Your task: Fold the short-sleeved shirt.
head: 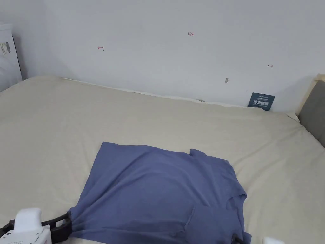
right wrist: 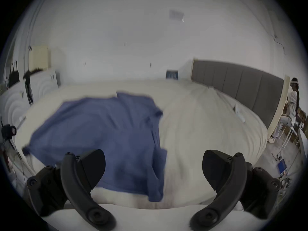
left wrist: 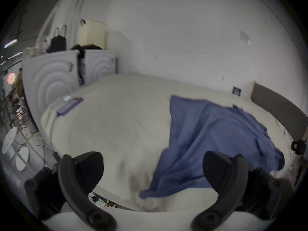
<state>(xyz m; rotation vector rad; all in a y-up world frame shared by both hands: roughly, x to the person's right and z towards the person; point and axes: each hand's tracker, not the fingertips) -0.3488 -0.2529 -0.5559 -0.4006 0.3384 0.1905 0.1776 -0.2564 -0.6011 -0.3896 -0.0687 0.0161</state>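
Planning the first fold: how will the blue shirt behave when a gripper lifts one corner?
The blue shirt looks thin and wrinkled, so it will probably drape limply. It likely weighs little, lying flat without denting the bed. Pushed, it would probably bunch rather than slide.

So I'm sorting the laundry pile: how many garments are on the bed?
1. A blue short-sleeved shirt lies spread on the cream bed, toward its near edge, between the two tongs. Its near hem runs out of the head view.
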